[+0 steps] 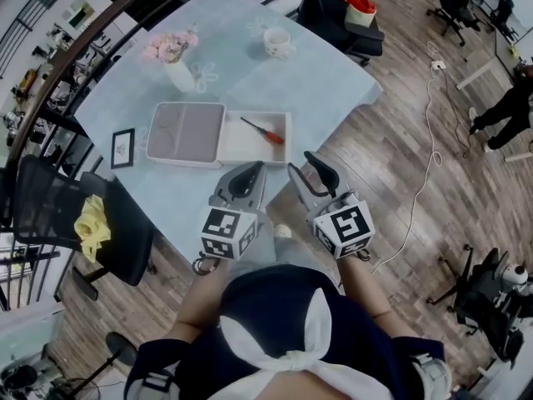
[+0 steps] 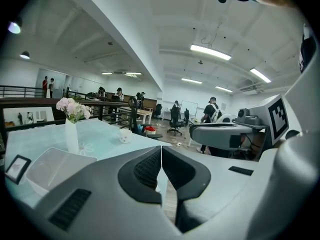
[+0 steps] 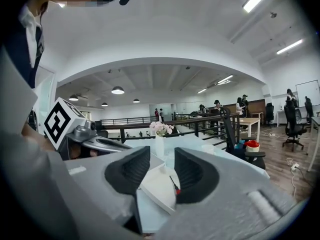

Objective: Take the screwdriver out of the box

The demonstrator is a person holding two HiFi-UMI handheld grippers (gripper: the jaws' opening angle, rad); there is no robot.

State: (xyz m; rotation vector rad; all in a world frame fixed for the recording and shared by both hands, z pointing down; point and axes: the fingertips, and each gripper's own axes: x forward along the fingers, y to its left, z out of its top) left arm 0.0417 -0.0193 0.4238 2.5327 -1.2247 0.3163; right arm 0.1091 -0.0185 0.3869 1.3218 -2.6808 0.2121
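Observation:
An open box lies on the blue-covered table: a grey lid (image 1: 185, 132) on the left and a white tray (image 1: 241, 144) on the right. A red-handled screwdriver (image 1: 265, 132) lies in the tray. Both grippers hover at the table's near edge, short of the box. My left gripper (image 1: 252, 168) is shut with nothing between its pads (image 2: 150, 166). My right gripper (image 1: 301, 163) is open and holds nothing. In the right gripper view the tray (image 3: 155, 186) and the screwdriver (image 3: 174, 183) show through the gap between its jaws (image 3: 161, 159).
A white vase of pink flowers (image 1: 175, 61) and a white cup (image 1: 276, 42) stand behind the box. A small framed picture (image 1: 122, 147) lies left of the lid. A black chair with a yellow cloth (image 1: 93, 223) stands at the table's left. Wooden floor lies to the right.

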